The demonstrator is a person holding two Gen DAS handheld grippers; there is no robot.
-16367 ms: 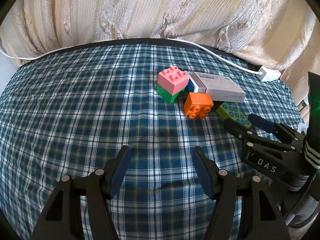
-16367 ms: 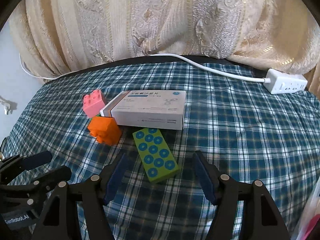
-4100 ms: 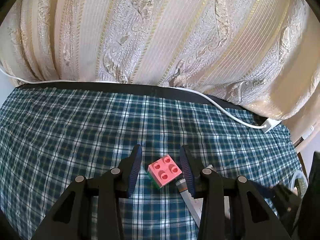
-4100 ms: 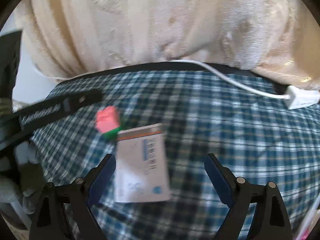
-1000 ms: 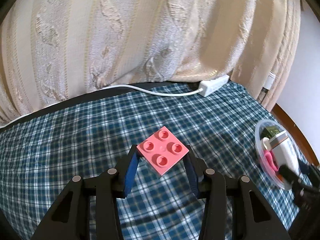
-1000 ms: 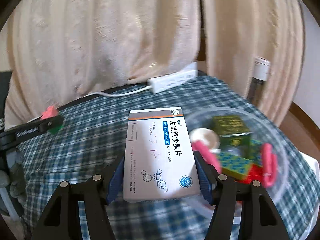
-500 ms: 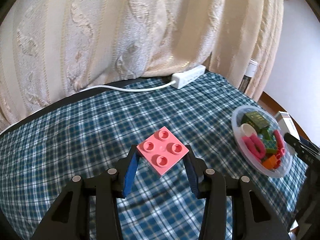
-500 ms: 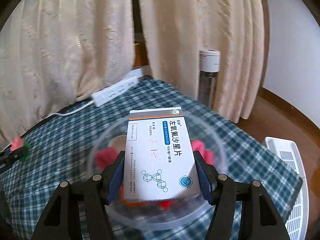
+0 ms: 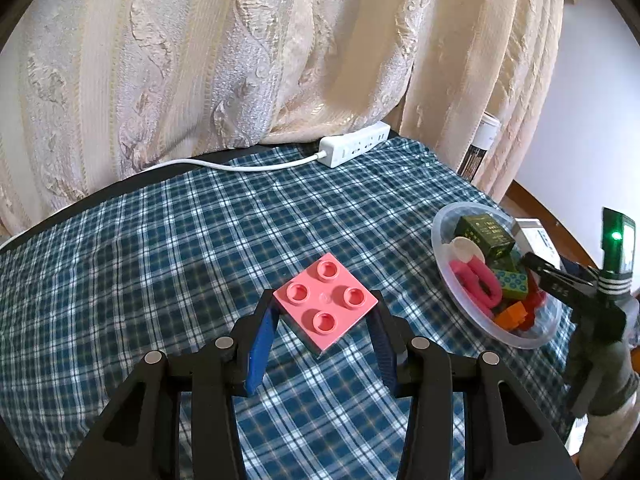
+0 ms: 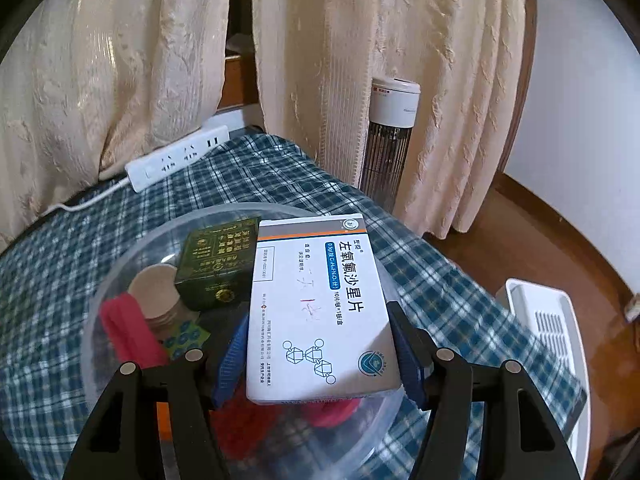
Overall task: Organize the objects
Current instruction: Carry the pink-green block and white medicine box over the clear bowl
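Pink plastic fills my left gripper (image 9: 325, 330): its blue pads are closed on the pink brick (image 9: 326, 305), studs up, held above the plaid cloth (image 9: 168, 248) and well to the left of the clear bowl (image 9: 448, 280). My right gripper (image 10: 320, 354) is clamped on the white medicine box (image 10: 316, 308), which hangs directly over that bowl (image 10: 120, 264). Inside the bowl I see a dark green box (image 10: 216, 268), a pink piece (image 10: 128, 332) and an orange brick (image 9: 511, 315).

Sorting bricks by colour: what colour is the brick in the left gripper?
Pink: the brick in the left gripper shows best in the left wrist view.
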